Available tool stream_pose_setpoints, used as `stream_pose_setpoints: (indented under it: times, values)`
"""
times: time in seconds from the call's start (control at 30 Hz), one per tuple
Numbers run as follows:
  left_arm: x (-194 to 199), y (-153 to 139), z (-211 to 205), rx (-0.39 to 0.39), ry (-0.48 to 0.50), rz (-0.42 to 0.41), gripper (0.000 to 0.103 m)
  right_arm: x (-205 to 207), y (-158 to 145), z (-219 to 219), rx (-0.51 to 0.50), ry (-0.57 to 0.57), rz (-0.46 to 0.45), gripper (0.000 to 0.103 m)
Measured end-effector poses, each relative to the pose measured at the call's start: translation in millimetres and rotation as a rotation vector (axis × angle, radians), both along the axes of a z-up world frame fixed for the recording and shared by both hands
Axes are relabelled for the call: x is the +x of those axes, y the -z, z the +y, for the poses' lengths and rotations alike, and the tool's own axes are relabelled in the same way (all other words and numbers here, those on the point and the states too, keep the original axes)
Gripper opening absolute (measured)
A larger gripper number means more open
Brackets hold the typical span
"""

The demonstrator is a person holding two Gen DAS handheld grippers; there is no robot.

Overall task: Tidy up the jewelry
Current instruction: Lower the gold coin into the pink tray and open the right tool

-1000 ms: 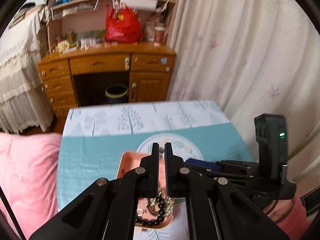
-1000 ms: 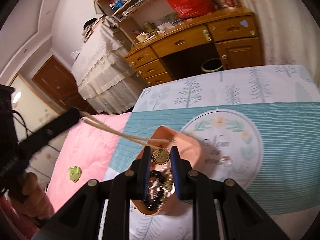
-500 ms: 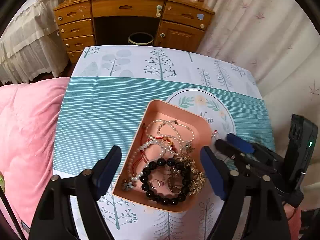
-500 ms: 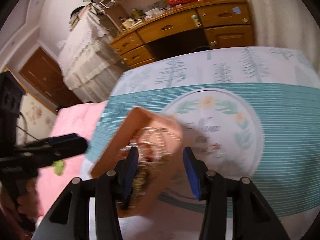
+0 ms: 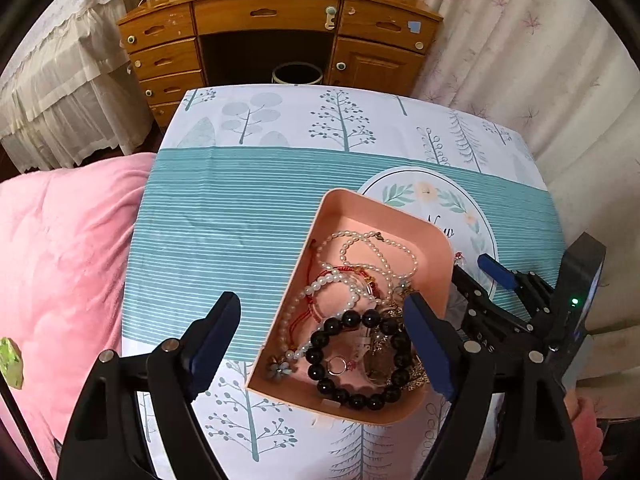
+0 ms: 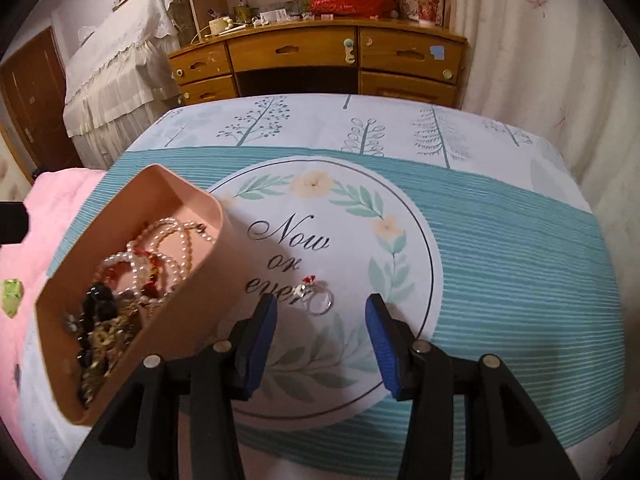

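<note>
Left hand-held gripper [image 5: 324, 344] spread wide over pink tray [image 5: 384, 212], right hand-held gripper [image 6: 322, 334] wide, empty

The left gripper [image 5: 322, 328] hangs above the table with its 2 blue-padded fingers [image 5: 426, 340] spread wide, holding nothing. The right gripper [image 6: 322, 328] sits low and forward, its 2 fingers [image 6: 260, 340] likewise parted and empty.

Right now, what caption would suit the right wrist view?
Open right gripper facing a silver ring beside a pink jewelry tray.
</note>
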State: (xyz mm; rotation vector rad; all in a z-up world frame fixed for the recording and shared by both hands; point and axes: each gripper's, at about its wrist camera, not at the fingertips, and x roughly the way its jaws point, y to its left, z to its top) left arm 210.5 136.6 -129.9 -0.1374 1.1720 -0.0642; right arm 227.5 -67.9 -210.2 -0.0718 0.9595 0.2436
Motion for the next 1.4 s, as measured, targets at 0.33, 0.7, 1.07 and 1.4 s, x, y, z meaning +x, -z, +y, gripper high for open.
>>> stream_pose_setpoints:
  times: [0.33,0.7,1.07,1.4]
  values:
    - [-4,8,17,-0.02,-0.021,0.022,0.085,6,0,7,-0.053,0.011,-0.028,0.015]
    - [-8,7,29,-0.023,-0.008,0.026,0.085,2,-11,0,0.065,0.087,0.012,0.008]
    - [-18,9,41,-0.023,0.017,0.027,0.085,-17,-71,34,0.335,-0.043,-0.127,0.009]
    - [-40,12,31,0.023,0.054,0.053,0.085,-36,-58,40,0.316,0.032,-0.057,0.064]
